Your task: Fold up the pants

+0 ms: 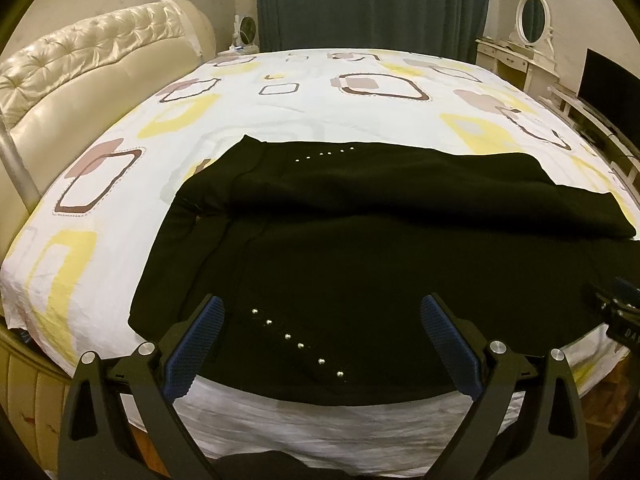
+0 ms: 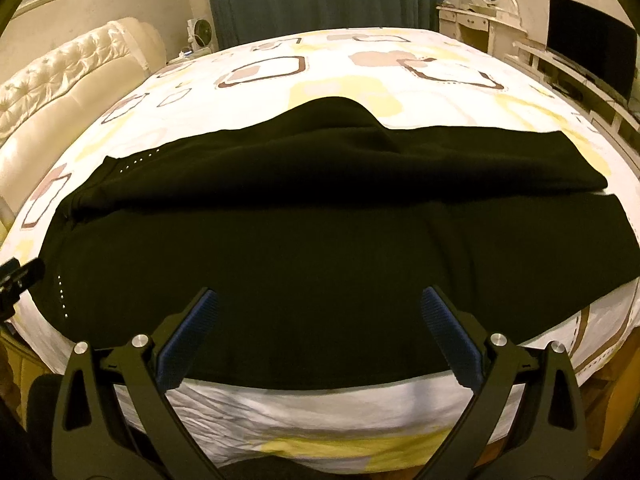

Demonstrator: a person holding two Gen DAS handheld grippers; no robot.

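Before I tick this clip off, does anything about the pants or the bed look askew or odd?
Mostly tidy. The black pants lie across the patterned bedsheet, but the far leg is bunched into a raised hump rather than flat. Both grippers, left and right, hover open over the near edge.

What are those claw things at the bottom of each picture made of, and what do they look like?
The left gripper and right gripper match: angular black arms with triangular cut-outs, round silver pivot bolts, and two blue ribbed pads as fingers.
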